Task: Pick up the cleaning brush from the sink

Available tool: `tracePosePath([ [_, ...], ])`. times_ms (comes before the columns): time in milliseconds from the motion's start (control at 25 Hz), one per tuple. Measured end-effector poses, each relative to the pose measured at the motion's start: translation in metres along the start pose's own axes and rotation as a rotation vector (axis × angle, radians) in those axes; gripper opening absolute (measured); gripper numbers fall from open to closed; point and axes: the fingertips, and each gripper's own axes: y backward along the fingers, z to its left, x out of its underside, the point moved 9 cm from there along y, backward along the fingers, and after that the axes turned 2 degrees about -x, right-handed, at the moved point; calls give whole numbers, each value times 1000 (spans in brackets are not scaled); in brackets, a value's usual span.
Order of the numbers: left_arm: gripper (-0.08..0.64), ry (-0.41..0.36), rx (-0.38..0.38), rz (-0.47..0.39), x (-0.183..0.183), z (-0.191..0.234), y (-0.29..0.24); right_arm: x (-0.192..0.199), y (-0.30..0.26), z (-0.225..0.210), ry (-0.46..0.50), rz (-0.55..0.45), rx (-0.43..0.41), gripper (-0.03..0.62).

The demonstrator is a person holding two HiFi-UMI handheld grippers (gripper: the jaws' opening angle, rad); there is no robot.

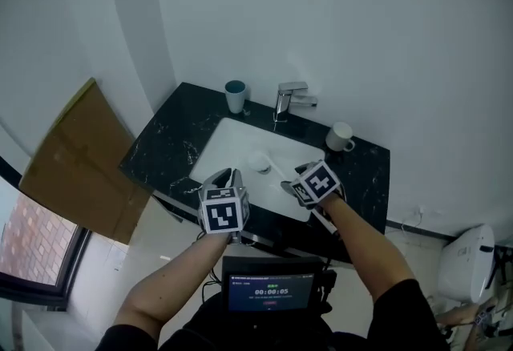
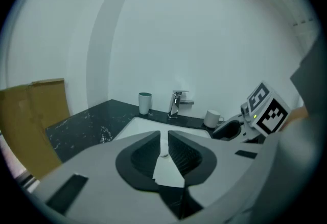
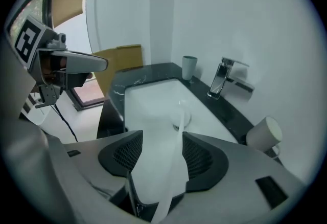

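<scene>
Brush [image 1: 274, 171]: white, lying in the sink [image 1: 228, 141]. Its head is near the drain and its handle runs toward the near right rim. In the right gripper view the handle [image 3: 177, 151] passes between that gripper's jaws.

Right gripper [image 1: 298, 179]: tilted down over the sink's near right part. Its jaws [image 3: 162, 142] are spread wide. The handle sits close to the right-hand pad, and whether it touches that pad is hard to tell, white against white. Nothing is pinched.

Left gripper [image 1: 227, 177]: at the sink's near edge, just beside the right one. In its own view [image 2: 164, 147] the jaws are drawn all but together. A thin slit shows between them, with nothing in it.

Sink: white rectangular basin set in a black marbled counter [image 1: 164, 145].

Faucet [image 1: 288, 99]: chrome, at the middle of the back edge.

Cup [image 1: 235, 96]: teal, upright, on the counter left of the faucet.

Mug [image 1: 340, 136]: white, on the counter right of the faucet.

Cardboard [image 1: 80, 157]: a brown sheet leaning by the wall, left of the counter.

Screen [image 1: 268, 291]: lit, at the person's chest, between the forearms.
</scene>
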Motion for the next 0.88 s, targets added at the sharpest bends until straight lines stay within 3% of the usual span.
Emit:
tracePosePath([
  [80,63,40,-35,-1,0,-13,-14,9,-18,-23,-16,62,-35,230],
  [360,78,50,-102,31,10,-36,-70,26,-89,-70,-113,208,-138,229],
  [600,78,91,-99,122,33,-25,-106,33,-130,-78,-100,343,-82,220],
  [640,78,92,-97,128,35,-23,-111,33,-134,-78,-114,347,-77,134],
  [680,78,89,-99,127,38,-23,-115,33,-138,-80,-133,348,-67,95],
  [880,37,76,-128,98,47,-16,-131,33,-147,-87,-279,341,-61,63],
])
